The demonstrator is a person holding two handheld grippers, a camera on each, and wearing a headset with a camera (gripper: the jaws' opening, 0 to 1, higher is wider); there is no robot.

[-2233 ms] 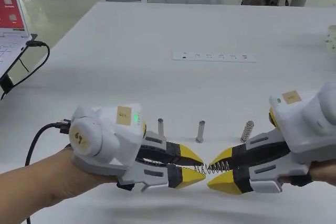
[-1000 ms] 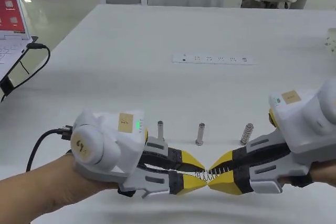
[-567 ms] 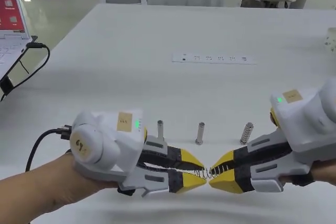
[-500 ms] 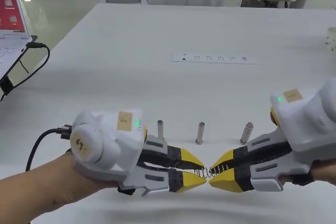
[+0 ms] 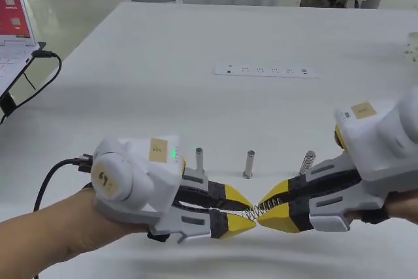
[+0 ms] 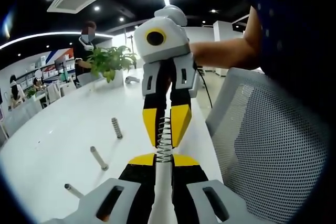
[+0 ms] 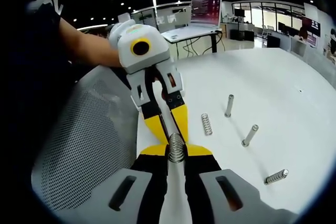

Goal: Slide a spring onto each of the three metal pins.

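Observation:
A short spring (image 5: 256, 211) spans the gap between my two grippers, slanting up to the right. My left gripper (image 5: 250, 218) is shut on its left end and my right gripper (image 5: 260, 204) on its right end. In the left gripper view the spring (image 6: 164, 132) runs from my own tips (image 6: 164, 159) into the right gripper (image 6: 164, 142). Three pins stand just beyond: two bare ones (image 5: 200, 158) (image 5: 249, 163) and a right one wearing a spring (image 5: 307, 161). A loose spring (image 7: 206, 123) lies on the table in the right gripper view.
A white power strip (image 5: 266, 70) lies farther back on the white table (image 5: 163, 83). A laptop (image 5: 13, 24) and a black cable (image 5: 40, 76) are at the far left. A grey mesh chair (image 6: 262, 145) is close behind the grippers.
The grippers have drawn closer together, shortening the spring between them. In the last half second my right gripper has risen, so the spring now slants.

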